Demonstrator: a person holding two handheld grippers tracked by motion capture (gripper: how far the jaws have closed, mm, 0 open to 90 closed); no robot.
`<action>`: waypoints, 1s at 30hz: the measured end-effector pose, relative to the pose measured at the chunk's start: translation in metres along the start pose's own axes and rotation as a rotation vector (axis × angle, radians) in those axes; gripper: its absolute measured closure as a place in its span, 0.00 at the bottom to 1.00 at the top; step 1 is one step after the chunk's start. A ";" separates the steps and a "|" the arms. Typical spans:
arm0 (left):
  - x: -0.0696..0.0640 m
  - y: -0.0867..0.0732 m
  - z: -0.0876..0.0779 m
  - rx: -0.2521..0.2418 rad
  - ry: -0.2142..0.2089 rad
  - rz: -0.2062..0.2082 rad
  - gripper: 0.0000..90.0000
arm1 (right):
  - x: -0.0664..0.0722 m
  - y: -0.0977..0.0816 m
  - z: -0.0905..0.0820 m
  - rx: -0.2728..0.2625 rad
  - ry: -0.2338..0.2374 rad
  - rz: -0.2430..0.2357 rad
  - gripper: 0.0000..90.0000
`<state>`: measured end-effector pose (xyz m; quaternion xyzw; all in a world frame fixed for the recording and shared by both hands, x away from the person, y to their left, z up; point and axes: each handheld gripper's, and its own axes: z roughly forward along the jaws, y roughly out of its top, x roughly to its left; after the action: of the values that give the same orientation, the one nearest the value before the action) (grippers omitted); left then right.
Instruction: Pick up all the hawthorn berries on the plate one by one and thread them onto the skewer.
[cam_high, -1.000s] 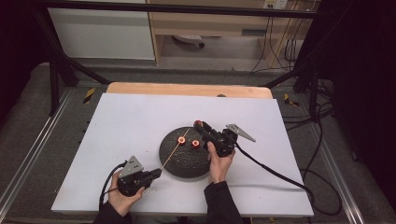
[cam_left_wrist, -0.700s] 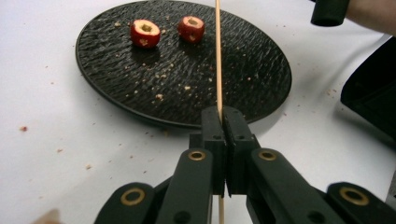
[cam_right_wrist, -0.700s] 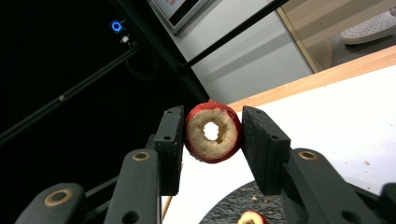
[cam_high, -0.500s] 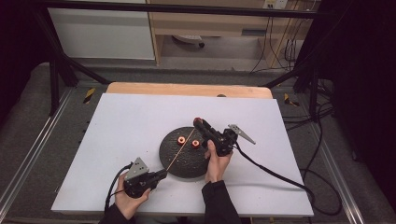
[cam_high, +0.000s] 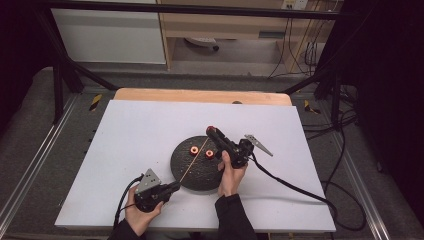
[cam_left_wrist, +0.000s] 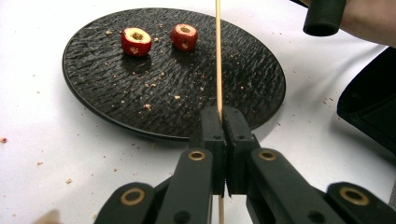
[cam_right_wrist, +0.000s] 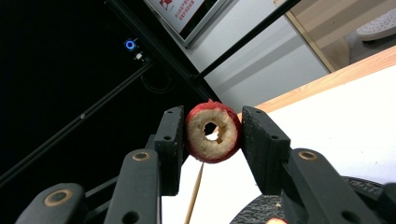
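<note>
Writing legible nowhere: red-and-white poster (cam_right_wrist: 180, 10) high in the right gripper view, too blurred to read.

White table top (cam_high: 125, 140) with a wooden strip (cam_high: 200, 96) along the far edge; grey floor around it, black frame bars, pale cabinet behind, cables on the right. Crumbs scattered on the white surface and on the round black textured plate (cam_high: 186, 170).

Left gripper (cam_left_wrist: 223, 122), low near the plate's near-left rim, jaws pressed together and pinching a thin wooden skewer (cam_left_wrist: 218, 56). Skewer's long axis running from the jaws up and away across the plate, tip pointing toward the far right, between the two hollowed red fruit pieces (cam_left_wrist: 136, 41) lying on the plate's far half.

Right gripper (cam_right_wrist: 213, 135), raised above the plate's far-right edge, jaws pinching a cored red fruit ring (cam_right_wrist: 212, 132) from both sides. Ring held on edge, hole facing back along the jaws toward the camera, skewer visible just below it.
</note>
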<state>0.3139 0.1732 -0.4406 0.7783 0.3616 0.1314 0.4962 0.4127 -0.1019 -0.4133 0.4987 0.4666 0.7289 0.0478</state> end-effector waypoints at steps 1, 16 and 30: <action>0.000 0.000 0.000 -0.001 -0.002 -0.002 0.98 | 0.000 0.000 0.000 -0.001 0.002 0.004 0.68; -0.010 0.004 0.008 -0.015 0.032 -0.040 0.98 | -0.001 -0.009 0.000 -0.014 0.009 0.016 0.68; -0.011 0.017 0.019 -0.013 0.035 -0.079 0.98 | -0.001 -0.015 -0.001 -0.005 0.013 0.015 0.68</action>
<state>0.3241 0.1481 -0.4328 0.7578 0.3997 0.1277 0.4997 0.4065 -0.0942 -0.4248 0.4972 0.4613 0.7337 0.0404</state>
